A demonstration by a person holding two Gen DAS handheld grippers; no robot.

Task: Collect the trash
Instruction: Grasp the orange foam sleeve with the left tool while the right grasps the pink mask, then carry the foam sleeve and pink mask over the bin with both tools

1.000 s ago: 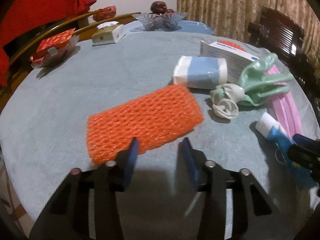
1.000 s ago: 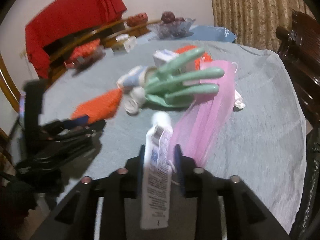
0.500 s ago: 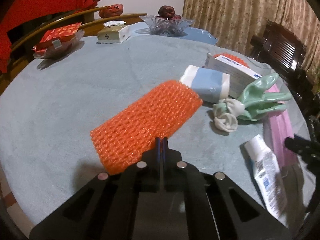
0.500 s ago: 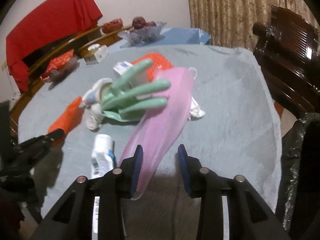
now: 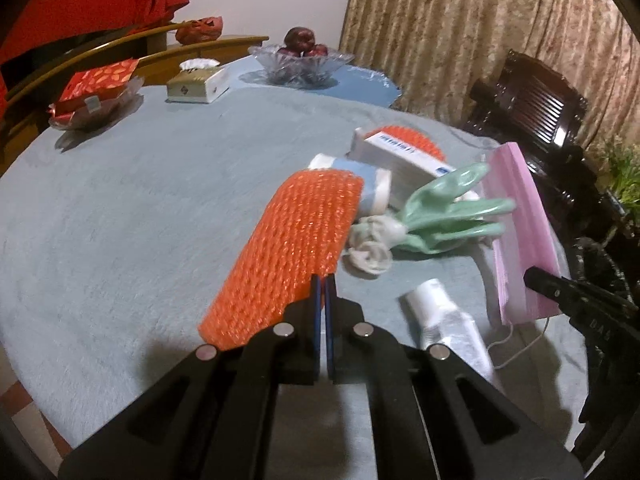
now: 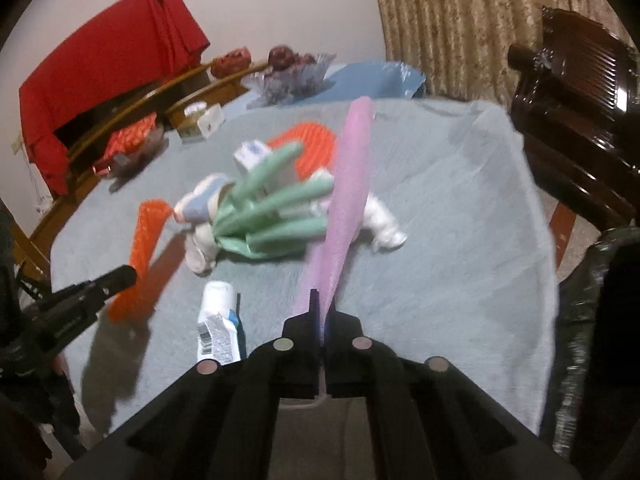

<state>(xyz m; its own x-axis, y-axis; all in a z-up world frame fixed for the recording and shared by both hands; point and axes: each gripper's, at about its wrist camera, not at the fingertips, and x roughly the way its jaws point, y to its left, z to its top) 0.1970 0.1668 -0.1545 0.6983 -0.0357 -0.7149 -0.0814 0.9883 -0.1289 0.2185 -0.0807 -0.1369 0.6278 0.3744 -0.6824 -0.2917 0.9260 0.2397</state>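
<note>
The left gripper is clenched on the orange foam net, the right gripper on the pink face mask. Both pinch thin edges. Either floppy piece could slip free or drag the green glove nearby.

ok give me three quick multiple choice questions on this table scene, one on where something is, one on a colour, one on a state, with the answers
1. Where does the white tube lie?
A. on the cloth, between the orange foam net and the pink mask
B. inside the glass fruit bowl
C. on the dark wooden chair

2. What colour is the rubber glove?
A. yellow
B. pale green
C. black

3. What is the left claw doing?
A. standing wide open over bare cloth
B. shut on the white tube
C. shut on the orange foam net

Answers:
1 A: in the right wrist view the tube rests flat on the cloth, the net to its left and the pink mask, held by the right claw, to its right.
2 B: its fingers show pale green in both views.
3 C: the blue pads are pressed together on the net's near edge.
</note>
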